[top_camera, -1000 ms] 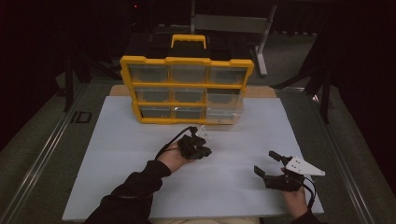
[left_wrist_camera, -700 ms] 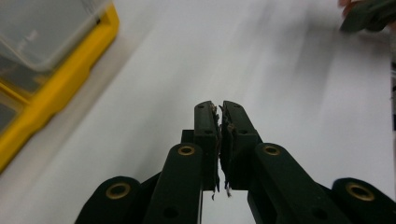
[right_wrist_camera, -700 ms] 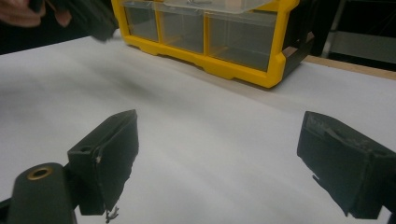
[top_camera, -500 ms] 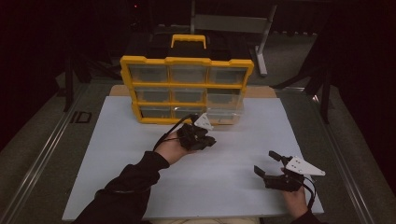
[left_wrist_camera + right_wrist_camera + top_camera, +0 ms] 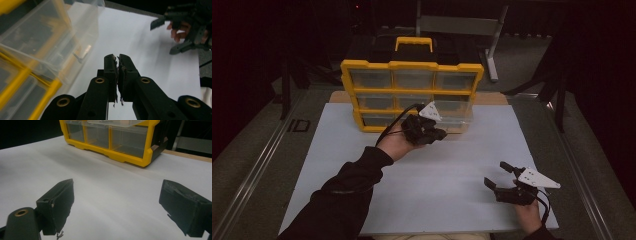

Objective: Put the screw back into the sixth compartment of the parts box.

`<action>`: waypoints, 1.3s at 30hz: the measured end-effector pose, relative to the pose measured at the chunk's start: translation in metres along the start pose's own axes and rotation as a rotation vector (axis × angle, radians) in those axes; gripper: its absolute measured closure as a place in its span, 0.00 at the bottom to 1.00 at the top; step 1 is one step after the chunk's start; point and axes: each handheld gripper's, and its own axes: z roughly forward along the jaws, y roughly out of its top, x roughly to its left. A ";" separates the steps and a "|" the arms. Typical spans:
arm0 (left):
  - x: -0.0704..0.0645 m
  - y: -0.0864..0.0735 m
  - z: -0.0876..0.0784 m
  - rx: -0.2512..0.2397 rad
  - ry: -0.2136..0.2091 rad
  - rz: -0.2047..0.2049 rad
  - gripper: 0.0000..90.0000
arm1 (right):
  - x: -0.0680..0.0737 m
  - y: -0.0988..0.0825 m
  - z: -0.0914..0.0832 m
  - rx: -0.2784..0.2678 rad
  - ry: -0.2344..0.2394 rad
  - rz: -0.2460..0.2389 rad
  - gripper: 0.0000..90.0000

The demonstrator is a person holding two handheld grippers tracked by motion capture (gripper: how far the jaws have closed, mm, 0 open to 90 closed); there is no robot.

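Right gripper: it sits low on the white board, near the person's edge. Its two black jaws are wide apart with nothing between them. In the right gripper view, only bare board lies between the jaws.
Right hand: it holds that gripper from behind.
Left gripper: it is farther out, held up just in front of the yellow drawer box. In the left gripper view its jaws are pressed together. I cannot see any thing held between them.
Left hand: it holds the gripper, and a dark sleeve runs back to the bottom edge.
Open drawer: this clear drawer sticks out from the bottom right of the box, just beside the left gripper. In the left gripper view a small metal piece lies inside it.
Drawer box: it stands at the far end of the board, with a yellow handle on top.
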 end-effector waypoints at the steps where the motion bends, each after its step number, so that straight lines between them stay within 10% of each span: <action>1: 0.001 0.003 -0.002 -0.006 0.004 -0.002 0.96 | 0.000 0.000 0.000 0.000 0.000 0.000 0.14; 17: 0.023 0.035 -0.011 -0.060 0.057 -0.013 0.96 | 0.000 0.000 0.000 -0.002 0.000 -0.001 0.14; 39: 0.054 0.042 0.031 0.008 0.129 -0.124 0.96 | -0.001 0.000 0.000 0.000 0.005 0.000 0.14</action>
